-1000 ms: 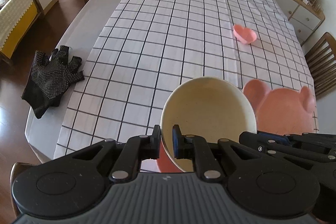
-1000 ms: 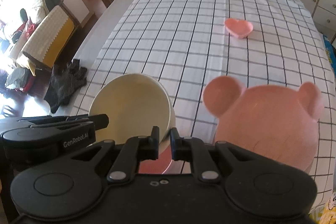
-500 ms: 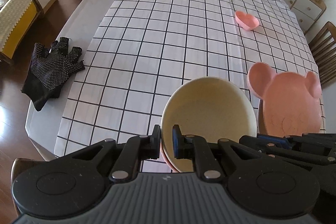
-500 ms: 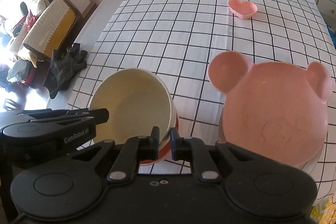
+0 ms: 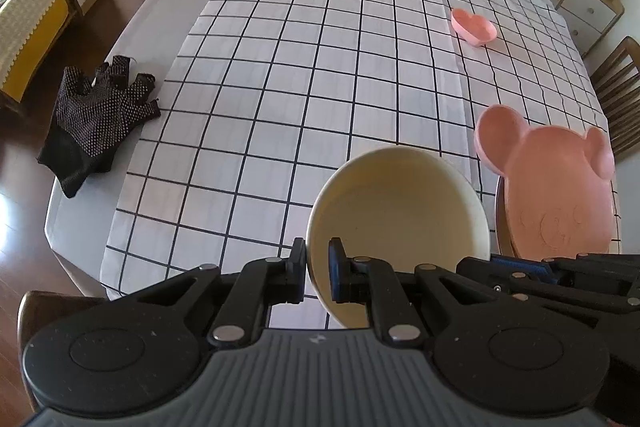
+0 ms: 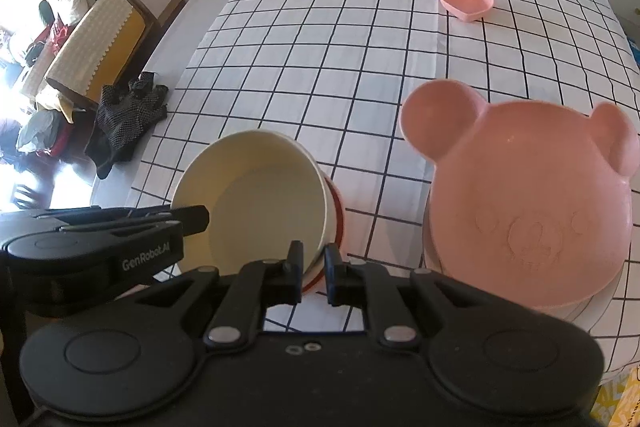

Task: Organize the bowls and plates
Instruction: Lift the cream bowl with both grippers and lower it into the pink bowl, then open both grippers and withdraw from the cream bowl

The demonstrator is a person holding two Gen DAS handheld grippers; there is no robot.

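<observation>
A long table is covered by a white tablecloth [image 5: 320, 75] with thin black squares. Near the close end of it, a cream bowl [image 5: 396, 223] is held tilted by two grippers at once.

The rim of the cream bowl is pinched on its left side by the left gripper [image 5: 317, 269]. Its two black fingers are pressed together on the thin wall of the bowl, one inside and one outside. In the right wrist view, the other side of the cream bowl [image 6: 256, 203] is pinched by the right gripper [image 6: 313, 273] in the same way, with its fingers closed on the rim. A red and white bowl [image 6: 334, 223] is seen under the cream bowl, and the cream bowl sits partly inside it.

Just to the right, a pink bear-shaped plate [image 6: 524, 203] with two round ears is seen. It lies on top of a pale plate [image 6: 592, 301], of which only an edge is shown. The bear plate and the bowls are close but apart.

Farther up the cloth, a small pink heart-shaped dish [image 5: 474, 27] is set alone, well away from the rest.

A black dotted glove [image 5: 96, 119] is laid on the bare grey edge of the table, off the cloth, on the left. Wooden chairs [image 5: 616, 95] are seen beside the table.
</observation>
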